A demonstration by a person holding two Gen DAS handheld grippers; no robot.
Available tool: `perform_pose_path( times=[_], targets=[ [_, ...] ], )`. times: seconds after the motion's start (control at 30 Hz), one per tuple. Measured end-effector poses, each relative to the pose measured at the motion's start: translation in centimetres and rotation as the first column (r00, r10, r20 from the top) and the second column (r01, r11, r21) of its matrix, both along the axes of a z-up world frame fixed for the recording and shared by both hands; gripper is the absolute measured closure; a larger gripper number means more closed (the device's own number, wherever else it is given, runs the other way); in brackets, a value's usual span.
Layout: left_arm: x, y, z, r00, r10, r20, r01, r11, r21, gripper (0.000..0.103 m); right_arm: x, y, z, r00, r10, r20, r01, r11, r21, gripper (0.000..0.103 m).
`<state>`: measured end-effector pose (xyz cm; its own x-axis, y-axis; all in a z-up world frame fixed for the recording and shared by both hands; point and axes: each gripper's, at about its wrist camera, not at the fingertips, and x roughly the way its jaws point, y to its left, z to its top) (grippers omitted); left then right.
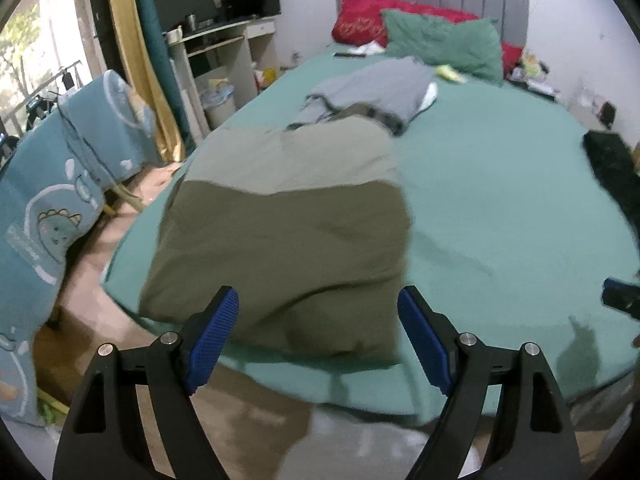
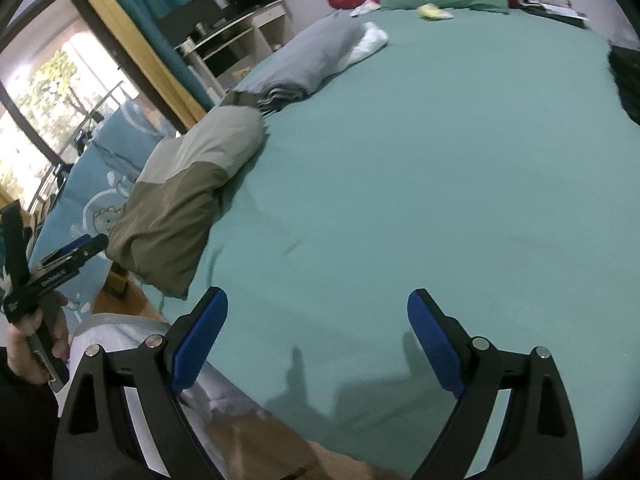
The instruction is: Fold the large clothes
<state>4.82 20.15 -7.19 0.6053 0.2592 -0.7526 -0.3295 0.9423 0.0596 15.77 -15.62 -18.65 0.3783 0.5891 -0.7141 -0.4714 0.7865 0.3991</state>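
A folded olive and light-khaki garment (image 1: pixel 288 216) lies on the teal bed sheet (image 1: pixel 500 208) near the bed's left front corner; it also shows in the right wrist view (image 2: pixel 180 196). My left gripper (image 1: pixel 318 312) is open and empty, just in front of the garment's near edge. My right gripper (image 2: pixel 318 316) is open and empty over bare sheet (image 2: pixel 440 160) at the bed's front edge, to the right of the garment. The left gripper (image 2: pixel 86 246) shows at the far left of the right wrist view, held in a hand.
A folded grey garment (image 1: pixel 376 88) and a white one (image 2: pixel 370 42) lie behind the olive one. Green (image 1: pixel 444 42) and red (image 1: pixel 360 20) pillows sit at the headboard. A black item (image 1: pixel 612 168) lies at the right edge. A blue dinosaur blanket (image 1: pixel 52 200) hangs left.
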Motion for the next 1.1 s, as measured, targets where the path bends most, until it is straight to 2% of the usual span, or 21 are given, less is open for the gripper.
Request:
perform_pose_path(
  times=[0.27,0.57,0.8,1.0,1.1],
  targets=[
    [0.7,-5.4,3.8,0.992,-0.073,0.102,0.073,0.997,0.005,0.018,-0.9,-5.0,2.1,0.995,-0.078,0.067,0.079,0.997,-0.01,0.012],
    [0.2,-11.6,8.0,0.961,-0.166,0.22,0.157,0.986,0.059,0.018,-2.0,-10.3,6.2,0.97,-0.184,0.159,0.184,0.983,0.017,0.012],
    [-1.1,-14.6,11.3,0.928,-0.226,0.295,0.198,0.973,0.122,0.018,-3.6,-14.1,10.4,0.928,-0.271,0.254,0.265,0.962,0.061,0.012],
    [-1.9,-15.4,13.9,0.902,-0.235,0.363,0.217,0.972,0.089,0.018,-5.3,-15.6,13.7,0.882,-0.316,0.35,0.31,0.948,0.073,0.012],
    [-2.8,-16.0,15.2,0.88,-0.233,0.414,0.203,0.972,0.116,0.018,-6.2,-15.7,15.3,0.862,-0.323,0.39,0.319,0.945,0.077,0.012]
  ],
)
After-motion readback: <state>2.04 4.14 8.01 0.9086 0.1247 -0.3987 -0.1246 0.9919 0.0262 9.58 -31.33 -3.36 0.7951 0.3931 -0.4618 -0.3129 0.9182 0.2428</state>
